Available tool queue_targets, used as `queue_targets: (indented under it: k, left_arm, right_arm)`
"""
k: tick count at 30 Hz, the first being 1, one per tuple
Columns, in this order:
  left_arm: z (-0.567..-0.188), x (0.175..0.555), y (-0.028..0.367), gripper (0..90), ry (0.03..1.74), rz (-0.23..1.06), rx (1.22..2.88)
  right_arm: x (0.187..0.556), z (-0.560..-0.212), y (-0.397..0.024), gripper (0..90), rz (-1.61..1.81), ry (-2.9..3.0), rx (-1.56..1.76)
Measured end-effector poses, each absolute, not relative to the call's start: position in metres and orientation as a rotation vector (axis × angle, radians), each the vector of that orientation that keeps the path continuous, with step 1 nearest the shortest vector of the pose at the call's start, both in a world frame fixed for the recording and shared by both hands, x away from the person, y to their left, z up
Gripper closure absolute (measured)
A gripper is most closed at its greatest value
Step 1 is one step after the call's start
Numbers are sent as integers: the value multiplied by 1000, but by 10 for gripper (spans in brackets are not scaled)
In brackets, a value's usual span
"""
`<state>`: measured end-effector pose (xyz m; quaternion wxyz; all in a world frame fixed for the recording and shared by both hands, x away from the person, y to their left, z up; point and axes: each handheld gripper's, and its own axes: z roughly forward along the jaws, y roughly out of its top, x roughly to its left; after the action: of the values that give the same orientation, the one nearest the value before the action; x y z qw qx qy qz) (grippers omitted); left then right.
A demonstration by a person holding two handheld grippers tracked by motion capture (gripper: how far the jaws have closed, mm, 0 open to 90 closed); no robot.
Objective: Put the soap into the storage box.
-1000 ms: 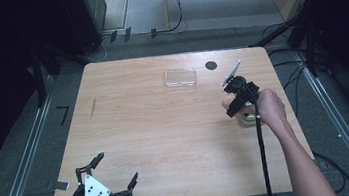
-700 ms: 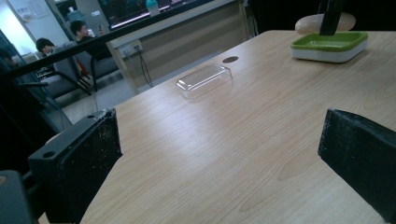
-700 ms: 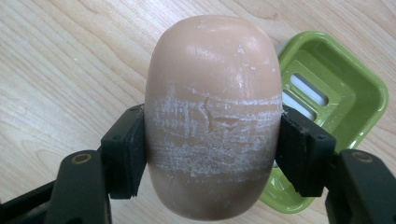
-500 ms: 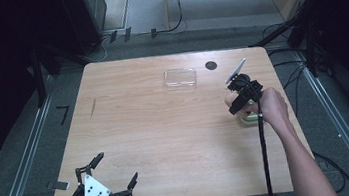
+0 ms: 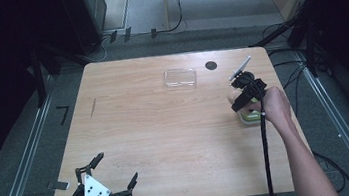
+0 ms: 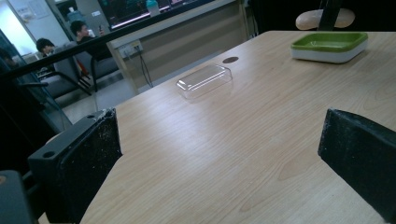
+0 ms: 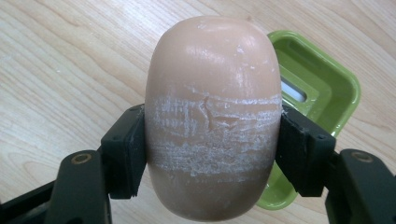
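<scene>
The light wooden surface [image 5: 166,129] carries a clear rectangular plastic lid [image 5: 180,77] near its far edge, with a small dark round spot [image 5: 211,65] just beside it. A green and white rectangular soap dish [image 5: 250,117] sits near the right edge.

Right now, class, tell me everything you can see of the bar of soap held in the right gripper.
The bar of soap is a smooth, rounded oval of pale peach colour, slightly glossy. A band of whitish scratches and scuffs crosses its middle, where the jaws meet it. The right gripper clamps it by its two long sides, one black pad pressing each flank, and no other thing touches it. It hangs above the wooden table, just beside and partly over the green soap dish.
</scene>
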<state>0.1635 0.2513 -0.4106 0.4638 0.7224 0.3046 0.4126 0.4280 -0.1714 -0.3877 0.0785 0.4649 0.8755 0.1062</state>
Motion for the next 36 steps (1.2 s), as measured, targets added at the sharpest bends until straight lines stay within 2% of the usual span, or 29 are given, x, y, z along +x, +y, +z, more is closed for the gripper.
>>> queue_targets:
  k: [36]
  left_arm:
    - [-411,164,251,0,748,1015,1775]
  right_arm:
    - [440,-400,-195,337,367,2522,1530]
